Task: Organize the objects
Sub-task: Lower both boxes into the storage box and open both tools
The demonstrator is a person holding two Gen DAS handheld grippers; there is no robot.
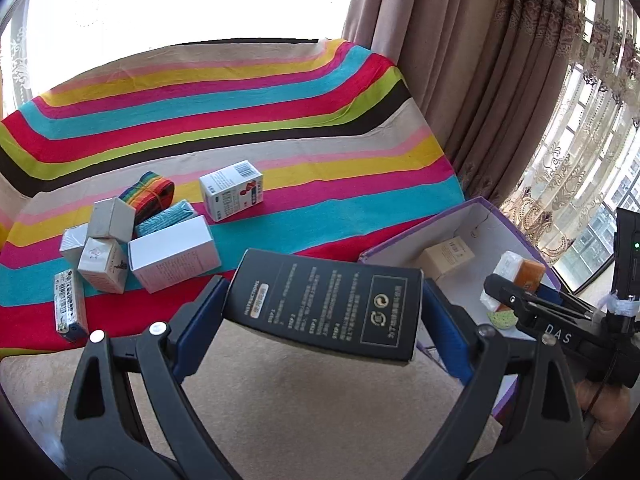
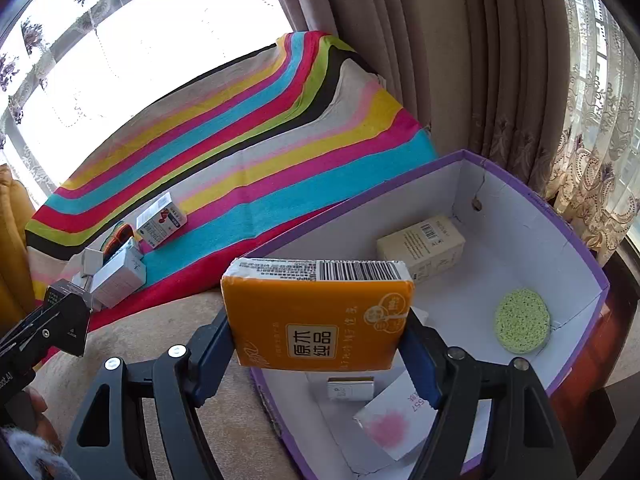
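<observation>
My left gripper (image 1: 320, 312) is shut on a black box (image 1: 326, 306) with white print, held above the sofa seat left of the purple storage box (image 1: 404, 242). My right gripper (image 2: 318, 338) is shut on an orange tissue pack (image 2: 320, 320), held over the near left wall of the purple storage box (image 2: 576, 252). In the box lie a cream carton (image 2: 422, 246), a green round sponge (image 2: 522, 320), a small white item (image 2: 351, 389) and a white-pink packet (image 2: 394, 420). The right gripper with the orange pack also shows in the left wrist view (image 1: 520, 280).
On the striped cloth (image 1: 240, 120) lie several small white cartons (image 1: 174, 254), a red-and-white medicine box (image 1: 232, 190), a rainbow strap roll (image 1: 150, 194) and a teal packet (image 1: 166, 216). Curtains (image 1: 460, 60) hang behind the box. The left gripper shows at the left edge of the right wrist view (image 2: 60, 320).
</observation>
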